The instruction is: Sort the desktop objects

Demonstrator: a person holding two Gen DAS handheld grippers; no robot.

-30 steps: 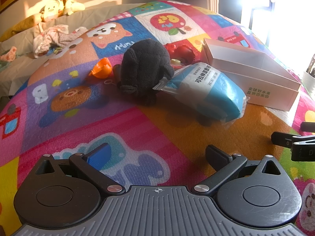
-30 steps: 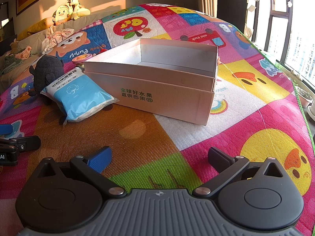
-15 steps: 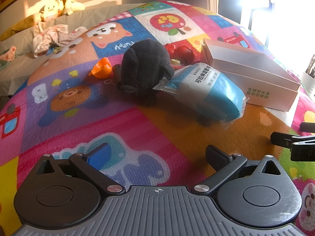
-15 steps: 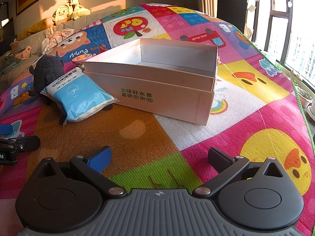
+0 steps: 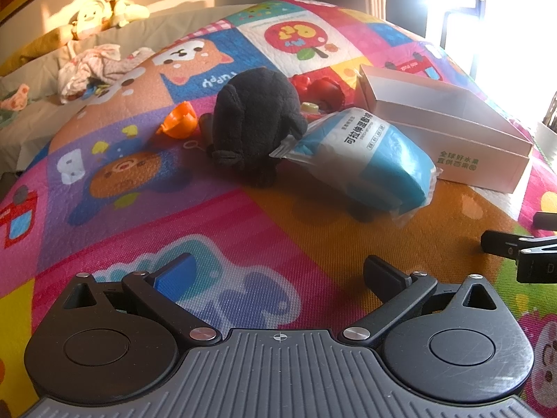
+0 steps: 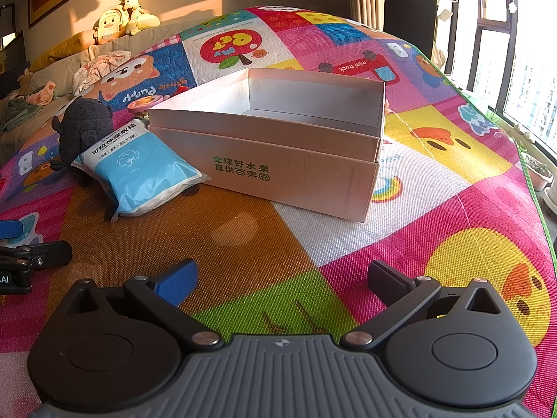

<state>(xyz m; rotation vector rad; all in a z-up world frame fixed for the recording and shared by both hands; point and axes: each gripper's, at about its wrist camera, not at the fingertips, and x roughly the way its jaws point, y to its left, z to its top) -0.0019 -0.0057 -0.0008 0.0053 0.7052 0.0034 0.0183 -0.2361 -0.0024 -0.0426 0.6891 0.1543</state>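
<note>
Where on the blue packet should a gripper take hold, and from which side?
Probably across the packet's plump near end, coming from the open mat in front with the left gripper, jaws open and nearest it. That end is free; the far end leans on the black plush, with the box close beside it.

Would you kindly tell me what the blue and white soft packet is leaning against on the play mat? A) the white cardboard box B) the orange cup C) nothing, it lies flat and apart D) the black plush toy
D: the blue and white packet has its upper end propped on the black plush toy, while a gap of mat separates it from the white box in the right wrist view.
</note>
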